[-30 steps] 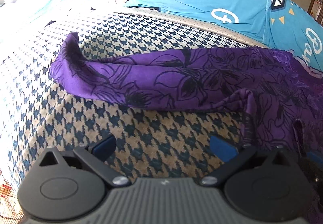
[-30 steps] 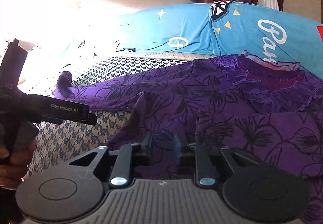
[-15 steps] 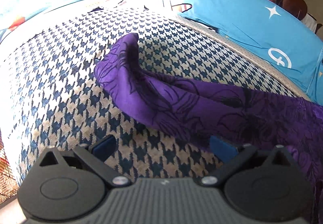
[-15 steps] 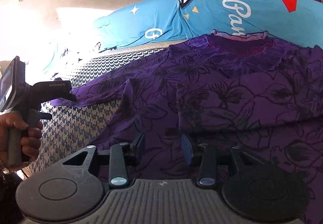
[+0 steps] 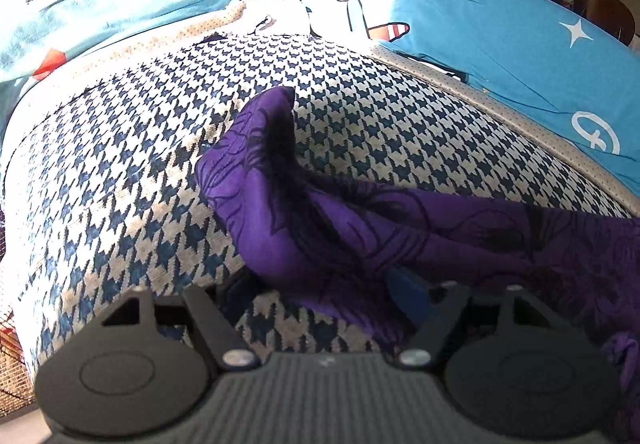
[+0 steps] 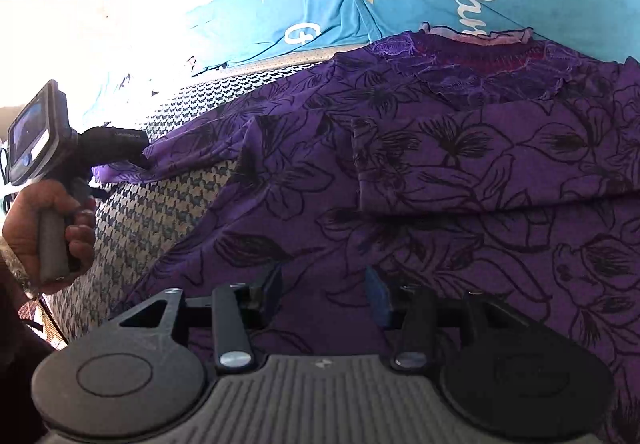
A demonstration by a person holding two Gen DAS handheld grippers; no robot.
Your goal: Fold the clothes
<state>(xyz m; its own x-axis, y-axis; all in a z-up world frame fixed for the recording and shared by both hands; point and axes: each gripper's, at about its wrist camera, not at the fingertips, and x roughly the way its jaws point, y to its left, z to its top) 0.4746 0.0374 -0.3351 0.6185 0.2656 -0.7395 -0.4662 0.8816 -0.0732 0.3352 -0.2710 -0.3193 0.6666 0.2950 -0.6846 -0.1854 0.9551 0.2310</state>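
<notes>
Top, purple w/ black flower print, spread on houndstooth cover, neck end toward blue pillows; folding barely begun, going by the pics. One side looks already turned in over the body, edge showing as a ridge across the chest in rt view. Other sleeve still stretched out long across the cover, cuff standing up in a loose hump, not yet brought in. Left to do, prob: fold that sleeve over, then halve the body, smooth out. Left claw set low at the sleeve's near edge, jaws closing, cloth lying between the blue pads but no firm pinch visible yet; half-wide. Same claw seen from rt view, nose right at the sleeve end, hand on the grip. Right claw hovering over the body's lower part, jaws opening, mid-wide, pads apart, fabric under them and not pinched. Top thus directly beneath and ahead of both claws, sleeve running off to the rt from the left one
</notes>
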